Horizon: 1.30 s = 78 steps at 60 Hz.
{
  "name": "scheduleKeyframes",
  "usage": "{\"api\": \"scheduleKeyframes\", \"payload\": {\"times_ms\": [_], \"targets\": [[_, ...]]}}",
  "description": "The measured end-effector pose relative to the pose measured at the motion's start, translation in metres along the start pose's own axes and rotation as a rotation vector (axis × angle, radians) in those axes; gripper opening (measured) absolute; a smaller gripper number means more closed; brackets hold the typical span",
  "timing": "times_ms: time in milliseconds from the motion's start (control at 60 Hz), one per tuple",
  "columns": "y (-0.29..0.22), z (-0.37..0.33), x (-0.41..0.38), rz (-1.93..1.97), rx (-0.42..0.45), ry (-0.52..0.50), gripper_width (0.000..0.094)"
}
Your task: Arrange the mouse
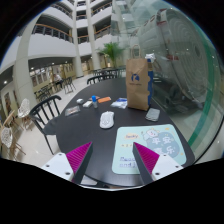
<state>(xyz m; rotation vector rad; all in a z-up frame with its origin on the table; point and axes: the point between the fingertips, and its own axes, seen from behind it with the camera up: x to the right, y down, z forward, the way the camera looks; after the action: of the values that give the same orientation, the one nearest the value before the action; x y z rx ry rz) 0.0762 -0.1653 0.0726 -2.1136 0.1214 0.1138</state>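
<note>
Mouse: a small, rounded, pale grey-white mouse (107, 119), smooth and slightly domed, lying flat near the middle of the table, well beyond the fingertips and a little to the left of the gap between them.

Table: a round table (75, 135) with a dark, matte top and a thin edge (its far rim curves away in the wide lens).

Gripper: the gripper (112, 160) hangs over the near rim with its jaws spread wide and nothing between them; each finger is pale on the outside and carries a pointed magenta pad on its inner face, the left pad (79, 156) and the right pad (152, 157) well apart.

Mat: a flat rectangular sheet (130, 150) in pale mint with small coloured markings lies on the table between the fingers, reaching towards the near rim; the mouse sits beyond its far edge, clear of it.

Paper bag: a tall brown paper bag (137, 82) stands upright at the far side of the table, behind and to the right of the mouse.

Small things: a light grey squarish object (152, 114) lies right of the mouse; a blue item (102, 100) and a whitish flat one (119, 103) lie farther back, near the bag's foot (too small to name).

Chair: a dark, slat-backed chair (42, 109) stands at the table's left side.

Surroundings: a bright atrium with white balconies (45, 35), further tables and chairs, and a green plant (111, 52) behind the bag.
</note>
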Motion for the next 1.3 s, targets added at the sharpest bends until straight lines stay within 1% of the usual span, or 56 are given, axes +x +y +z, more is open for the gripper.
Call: {"api": "scheduleKeyframes", "payload": {"times_ms": [117,133,200,267,283,383,417,433,500,550,567,583,700,733,767,833,850,883,900,917,950,1033,1083,1117,1167,1250,1300], "targets": [[0.003,0.014,-0.001,-0.057,-0.033,0.008,0.0842],[-0.001,0.034,-0.012,-0.064,-0.034,0.002,0.0841],[-0.004,0.049,-0.024,-0.076,-0.031,-0.031,0.0840],[-0.001,0.060,-0.028,-0.068,-0.055,-0.048,0.0837],[-0.008,0.085,-0.041,-0.069,-0.058,-0.053,0.0836],[-0.016,0.118,-0.051,-0.084,-0.060,-0.071,0.0842],[-0.016,0.123,-0.049,-0.083,-0.060,-0.065,0.0842],[-0.022,0.144,-0.054,-0.084,-0.064,-0.062,0.0839],[-0.024,0.168,-0.055,-0.093,-0.083,-0.058,0.0839],[-0.023,0.170,-0.043,-0.094,-0.092,-0.032,0.0837],[-0.024,0.176,-0.041,-0.094,-0.096,-0.025,0.0839],[-0.028,0.196,-0.044,-0.095,-0.100,-0.021,0.0840],[-0.034,0.233,-0.030,-0.065,-0.141,0.015,0.0838],[-0.040,0.240,-0.028,-0.063,-0.131,0.023,0.0820],[-0.042,0.245,-0.027,-0.058,-0.143,0.028,0.0811],[-0.047,0.253,-0.027,-0.062,-0.151,0.034,0.0760],[-0.048,0.256,-0.027,-0.064,-0.151,0.038,0.0735],[-0.049,0.260,-0.022,-0.079,-0.144,0.059,0.0655],[-0.049,0.262,-0.020,-0.090,-0.140,0.068,0.0577],[-0.050,0.264,-0.019,-0.097,-0.133,0.074,0.0541],[-0.052,0.266,-0.019,-0.100,-0.120,0.080,0.0530],[-0.053,0.266,-0.019,-0.089,-0.120,0.082,0.0438],[-0.051,0.258,-0.025,-0.096,-0.131,0.057,0.0396],[-0.053,0.246,-0.033,-0.100,-0.121,0.027,0.0387],[-0.070,0.215,-0.041,-0.115,-0.051,-0.001,0.0385],[-0.097,0.142,-0.027,-0.158,0.072,0.029,0.0383],[-0.100,0.101,-0.011,-0.172,0.101,0.052,0.0382]]}}
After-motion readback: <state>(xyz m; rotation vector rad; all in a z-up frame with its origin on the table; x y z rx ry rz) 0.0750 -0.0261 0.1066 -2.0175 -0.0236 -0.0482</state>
